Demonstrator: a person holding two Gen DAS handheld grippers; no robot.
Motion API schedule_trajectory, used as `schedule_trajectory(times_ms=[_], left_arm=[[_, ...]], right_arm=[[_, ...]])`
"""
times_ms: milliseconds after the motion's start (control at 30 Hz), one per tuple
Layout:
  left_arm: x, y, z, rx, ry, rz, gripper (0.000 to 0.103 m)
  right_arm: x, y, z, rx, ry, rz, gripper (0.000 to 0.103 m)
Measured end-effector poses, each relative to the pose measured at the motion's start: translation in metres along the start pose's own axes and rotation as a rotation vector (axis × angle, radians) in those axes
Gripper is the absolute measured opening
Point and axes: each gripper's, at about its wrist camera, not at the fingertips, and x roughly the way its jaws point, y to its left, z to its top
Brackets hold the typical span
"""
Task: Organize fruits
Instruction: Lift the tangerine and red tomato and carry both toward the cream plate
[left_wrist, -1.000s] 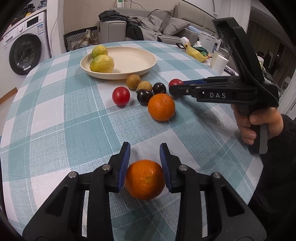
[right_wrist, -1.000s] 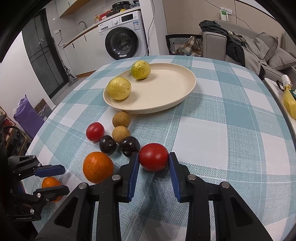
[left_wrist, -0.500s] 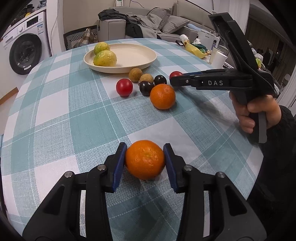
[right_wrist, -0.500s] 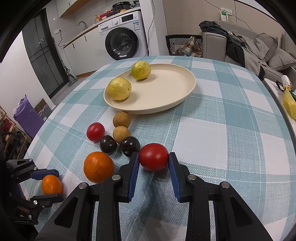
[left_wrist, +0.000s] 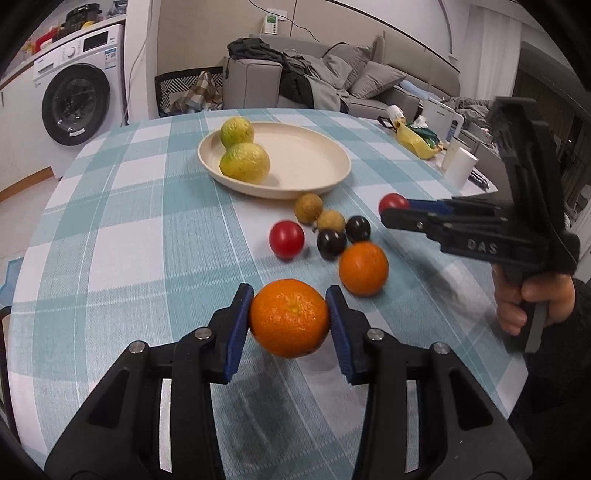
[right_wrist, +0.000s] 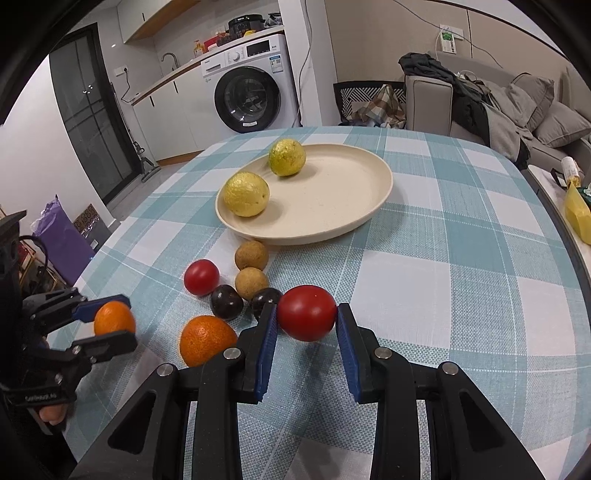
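Observation:
My left gripper (left_wrist: 290, 308) is shut on an orange (left_wrist: 290, 317) and holds it just above the checked tablecloth, short of the loose fruit. A second orange (left_wrist: 364, 267), a small red tomato (left_wrist: 286, 238), two brown longans (left_wrist: 308, 207) and two dark plums (left_wrist: 331, 242) lie on the cloth. Behind them a cream plate (left_wrist: 314, 177) carries two yellow-green citrus fruits (left_wrist: 244, 162). My right gripper (right_wrist: 306, 317) is shut on a larger red tomato (right_wrist: 306, 312), low over the cloth beside the plums. The left gripper (right_wrist: 107, 321) also appears in the right wrist view.
The round table's edge (left_wrist: 491, 369) curves close on the right, where a hand (left_wrist: 532, 299) holds the right gripper's handle. A white cup (left_wrist: 460, 166) and a yellow bag (left_wrist: 417, 142) sit beyond the far right rim. A sofa and a washing machine stand behind.
My left gripper's pads closed onto the orange, lifted it off the cloth and carried it forward toward the loose fruit. The right gripper kept still with its tomato.

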Motion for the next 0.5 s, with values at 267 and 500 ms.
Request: schedule_trajectory(times_ms=[267, 500], left_arm=[[0.015, 0.002, 0.036, 0.006, -0.056, 0.036, 0.038], [0.034, 0.001, 0.066, 0.008, -0.074, 0.037, 0.038]], right_arm=[[-0.01, 0.004, 0.011, -0.001, -0.055, 0.01, 0.033], [-0.013, 0.004, 0.022, 0.01, -0.082, 0.01, 0.033]])
